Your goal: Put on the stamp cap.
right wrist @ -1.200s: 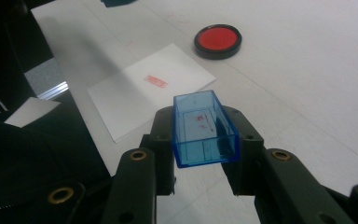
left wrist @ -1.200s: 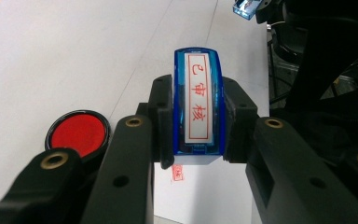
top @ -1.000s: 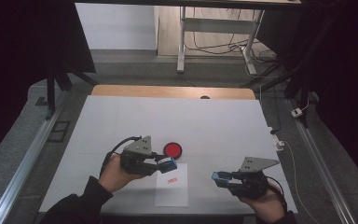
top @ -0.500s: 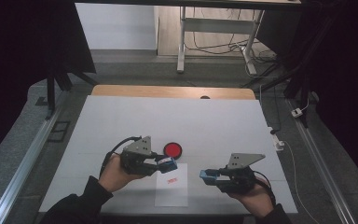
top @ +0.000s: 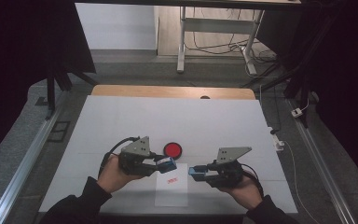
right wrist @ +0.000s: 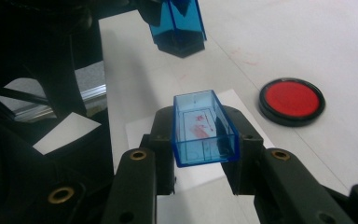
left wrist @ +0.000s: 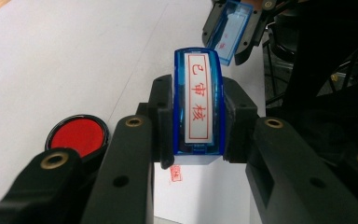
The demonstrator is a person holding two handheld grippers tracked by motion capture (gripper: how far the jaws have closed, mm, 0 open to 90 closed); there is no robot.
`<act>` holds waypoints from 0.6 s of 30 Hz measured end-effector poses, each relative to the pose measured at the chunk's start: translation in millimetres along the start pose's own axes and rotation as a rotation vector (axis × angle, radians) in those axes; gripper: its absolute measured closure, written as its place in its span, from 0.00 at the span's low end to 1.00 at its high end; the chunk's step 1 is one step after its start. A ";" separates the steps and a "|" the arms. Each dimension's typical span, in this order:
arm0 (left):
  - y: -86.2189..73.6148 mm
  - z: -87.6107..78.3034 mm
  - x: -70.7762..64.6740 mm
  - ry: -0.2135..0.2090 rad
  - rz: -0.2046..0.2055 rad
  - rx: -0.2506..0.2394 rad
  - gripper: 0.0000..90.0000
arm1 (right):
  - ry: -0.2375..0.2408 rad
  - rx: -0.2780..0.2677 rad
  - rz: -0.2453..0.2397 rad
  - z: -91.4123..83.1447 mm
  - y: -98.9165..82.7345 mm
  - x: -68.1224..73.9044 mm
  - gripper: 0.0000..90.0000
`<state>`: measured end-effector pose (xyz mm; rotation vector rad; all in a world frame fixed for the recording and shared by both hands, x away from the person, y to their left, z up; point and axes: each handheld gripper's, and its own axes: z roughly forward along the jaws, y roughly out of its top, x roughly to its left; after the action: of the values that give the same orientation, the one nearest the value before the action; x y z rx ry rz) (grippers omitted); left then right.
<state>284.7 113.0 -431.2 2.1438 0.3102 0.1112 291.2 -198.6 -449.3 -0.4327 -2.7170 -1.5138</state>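
1. Nearest the person in the high view, 2 dark sleeves rise from the bottom edge, each hand carrying a gripper over the white table [top: 121,121]
2. A white sheet of paper [top: 170,193] lies flat on the table between the hands, with a small red stamp mark [top: 171,179] near its upper half
3. The left gripper [top: 161,163] is clenched on a blue stamp [left wrist: 198,105]; in the left gripper view both jaws press its long sides, and the white label with red characters faces the camera
4. In that view the stamp hangs above the top part of the paper, apart from it, with the red mark just below its base
5. The right gripper [top: 196,173] grasps a clear blue stamp cap [right wrist: 204,127], its open hollow turned up toward the camera, red smears inside; the jaws clamp both its long walls
6. The cap sits at the paper's right edge in the high view, near the stamp and level with it, the 2 not touching
7. Just beyond the left gripper, a round red ink pad [top: 172,150] in a black rim rests on the table, off the paper
8. Farther back, a wooden strip [top: 172,92] borders the table's far edge, with grey floor and a metal frame leg [top: 182,39] beyond
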 end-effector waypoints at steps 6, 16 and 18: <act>-0.1 0.1 0.1 -0.015 0.006 -0.005 0.77 | 0.042 0.017 -0.031 14.0 4.0 -2.2 0.75; 0.5 1.6 -1.0 -0.037 0.037 -0.002 0.77 | 0.127 0.036 -0.037 39.1 7.4 -9.4 0.75; 0.7 2.3 -1.5 -0.039 0.038 -0.004 0.77 | 0.144 0.031 -0.033 43.6 8.4 -10.8 0.75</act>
<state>283.8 110.4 -431.9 2.1453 0.2469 0.0920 309.3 -160.7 -467.1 -0.2680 -2.6456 -1.4466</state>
